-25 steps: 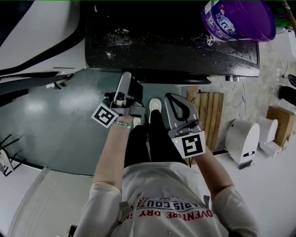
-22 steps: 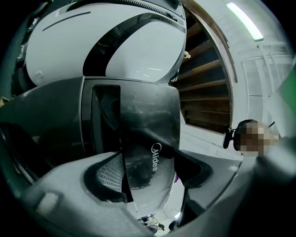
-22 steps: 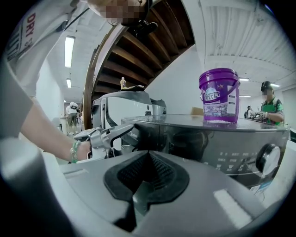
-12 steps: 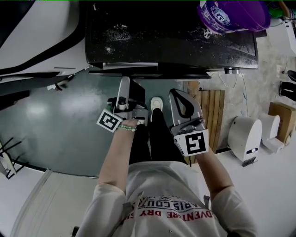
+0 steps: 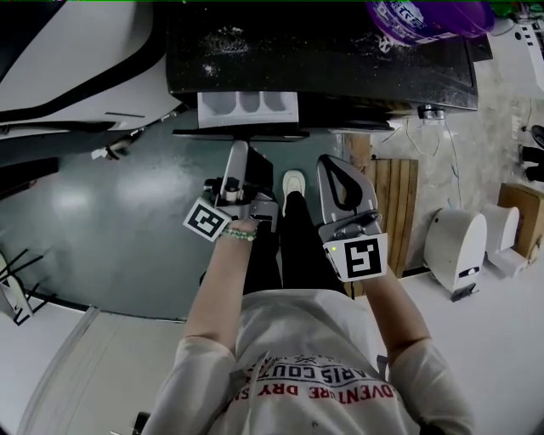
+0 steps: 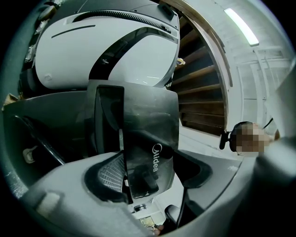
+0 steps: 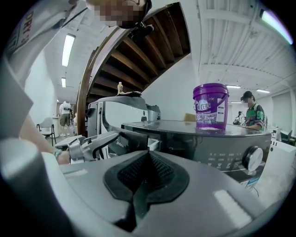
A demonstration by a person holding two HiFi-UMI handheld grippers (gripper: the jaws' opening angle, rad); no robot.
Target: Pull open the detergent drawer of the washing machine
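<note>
The dark washing machine fills the top of the head view. Its detergent drawer stands pulled out at the front left, with white compartments showing. My left gripper reaches up to the drawer's front edge. In the left gripper view the dark glossy drawer front, marked Midea, sits between the jaws, and my left gripper is shut on it. My right gripper hangs to the right of the drawer, shut and empty, its pads meeting, apart from the machine.
A purple bucket stands on the machine's top at the right. A round knob sits on the front panel. A white machine is at the left; a wooden slatted panel and a white appliance are on the floor at the right.
The drawer has slid out of the machine toward me, and its white compartments now show. My left gripper has drawn back with it. The right gripper has stayed shut beside it.
</note>
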